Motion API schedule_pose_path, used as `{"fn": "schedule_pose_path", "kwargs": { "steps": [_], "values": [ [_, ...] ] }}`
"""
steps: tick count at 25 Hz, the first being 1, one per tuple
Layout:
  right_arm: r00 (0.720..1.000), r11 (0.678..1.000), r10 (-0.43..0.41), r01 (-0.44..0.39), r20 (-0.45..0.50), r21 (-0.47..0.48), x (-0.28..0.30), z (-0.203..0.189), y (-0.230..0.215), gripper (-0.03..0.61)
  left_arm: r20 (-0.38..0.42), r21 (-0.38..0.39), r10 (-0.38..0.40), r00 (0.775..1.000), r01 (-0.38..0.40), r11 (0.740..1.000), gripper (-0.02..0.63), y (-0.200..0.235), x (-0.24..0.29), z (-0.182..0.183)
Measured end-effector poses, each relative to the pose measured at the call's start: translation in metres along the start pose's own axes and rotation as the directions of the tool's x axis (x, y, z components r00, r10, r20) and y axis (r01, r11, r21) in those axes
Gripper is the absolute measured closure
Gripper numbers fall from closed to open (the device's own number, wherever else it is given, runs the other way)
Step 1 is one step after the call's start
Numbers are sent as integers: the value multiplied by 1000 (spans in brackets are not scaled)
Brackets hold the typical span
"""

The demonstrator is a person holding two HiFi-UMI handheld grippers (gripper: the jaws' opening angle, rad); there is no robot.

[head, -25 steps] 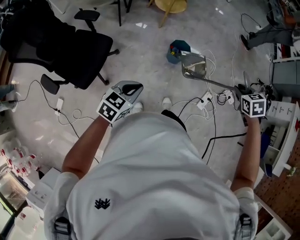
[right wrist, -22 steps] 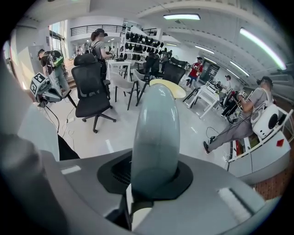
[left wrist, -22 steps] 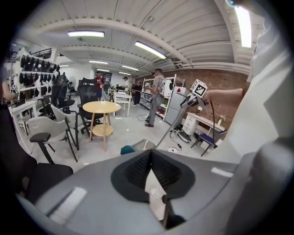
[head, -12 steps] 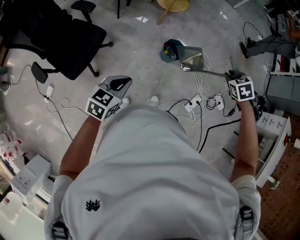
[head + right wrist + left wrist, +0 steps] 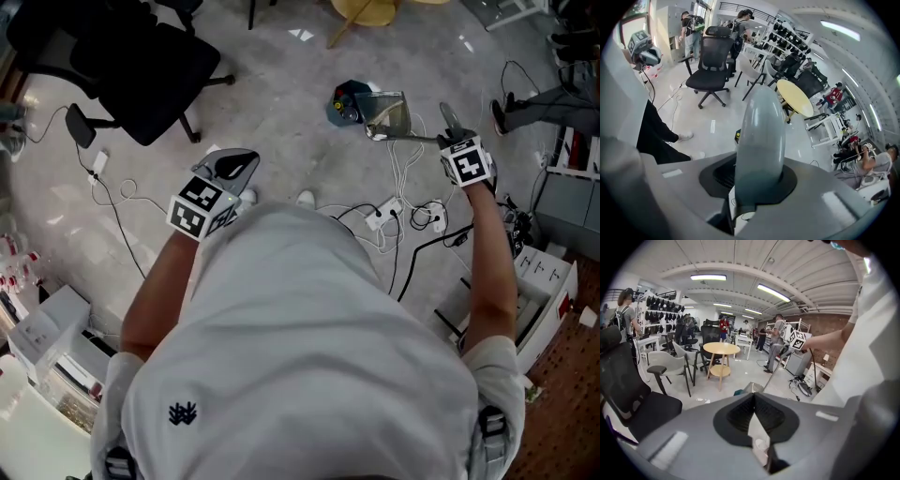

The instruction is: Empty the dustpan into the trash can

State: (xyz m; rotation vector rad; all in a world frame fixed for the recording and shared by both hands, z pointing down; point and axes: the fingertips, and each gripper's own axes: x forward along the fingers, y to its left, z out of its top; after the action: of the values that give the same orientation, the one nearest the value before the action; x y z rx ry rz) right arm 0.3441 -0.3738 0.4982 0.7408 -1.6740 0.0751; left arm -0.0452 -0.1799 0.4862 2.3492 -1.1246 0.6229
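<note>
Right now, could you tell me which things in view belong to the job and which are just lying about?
Job: dustpan, its handle held in the right gripper; trash can.
Lying about: office chair, floor cables, round yellow table.

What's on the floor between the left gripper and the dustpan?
Nothing: the head view shows only bare grey floor between the left gripper and the dustpan.

Open office/lab w/ desk chairs [image 5: 141, 70], floor cables [image 5: 398, 211]

Metal dustpan [image 5: 389, 114] tipped beside small teal trash can [image 5: 345, 98]
</note>
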Motion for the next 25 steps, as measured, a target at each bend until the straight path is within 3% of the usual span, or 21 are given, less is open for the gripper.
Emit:
{"fn": "schedule_pose_path", "kwargs": {
  "steps": [5, 13, 22, 25],
  "values": [
    [999, 986, 18, -25, -41, -168, 21, 15, 10, 494, -1, -23, 28, 1000, -28, 999, 558, 2, 1, -2],
    [997, 928, 20, -49, -80, -370, 43, 32, 26, 494, -2, -48, 53, 999, -53, 997, 558, 2, -2, -7],
    [992, 770, -33, -54, -124, -636, 52, 50, 66, 494, 11, -80, 77, 997, -76, 994, 558, 7, -15, -21],
    [986, 699, -70, -61, -153, -712, 57, 51, 75, 494, 11, -92, 83, 996, -82, 992, 558, 10, -23, -29]
  ]
}}
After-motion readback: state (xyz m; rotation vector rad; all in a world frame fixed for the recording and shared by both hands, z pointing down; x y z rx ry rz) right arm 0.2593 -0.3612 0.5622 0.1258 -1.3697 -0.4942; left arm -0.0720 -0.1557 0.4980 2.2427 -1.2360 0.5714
